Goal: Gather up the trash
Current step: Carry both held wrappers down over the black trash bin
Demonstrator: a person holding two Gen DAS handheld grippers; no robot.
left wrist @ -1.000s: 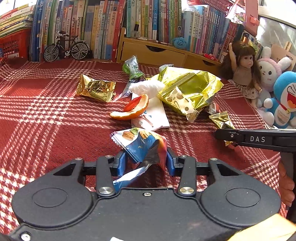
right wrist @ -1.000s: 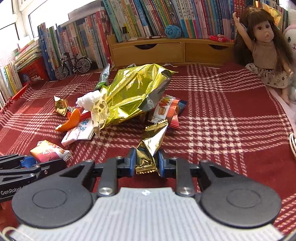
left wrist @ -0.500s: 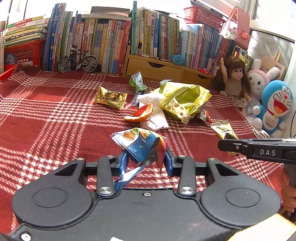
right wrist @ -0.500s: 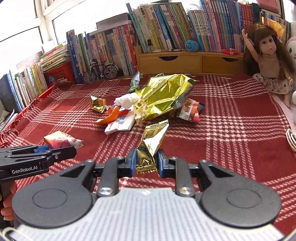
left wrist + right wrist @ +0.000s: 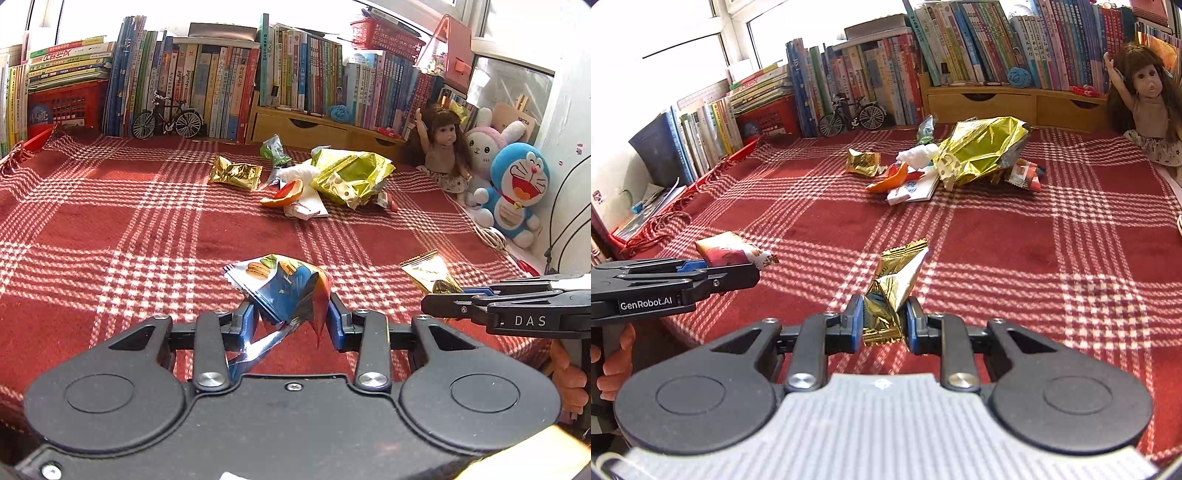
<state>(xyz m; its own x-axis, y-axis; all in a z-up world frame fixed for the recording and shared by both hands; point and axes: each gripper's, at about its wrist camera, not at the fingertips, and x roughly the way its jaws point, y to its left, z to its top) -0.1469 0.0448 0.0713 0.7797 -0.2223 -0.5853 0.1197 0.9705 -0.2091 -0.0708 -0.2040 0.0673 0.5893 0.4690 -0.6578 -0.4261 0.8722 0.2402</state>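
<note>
My left gripper is shut on a crumpled blue snack wrapper printed with macarons, held above the red plaid blanket. My right gripper is shut on a small gold wrapper. Each gripper shows in the other's view: the right gripper with its gold wrapper at the right edge, the left gripper with its wrapper at the left. More trash lies far back in a pile: a big gold bag, an orange peel, a white tissue, a gold packet, a green wrapper.
Books line the back wall beside a toy bicycle and a wooden drawer shelf. A doll and plush toys sit at the right. A red-orange packet lies by the big bag. A person's hand holds the left gripper.
Both grippers, still shut on their wrappers, have drawn back and risen from the trash pile. The pile now looks smaller and farther away in both views.
</note>
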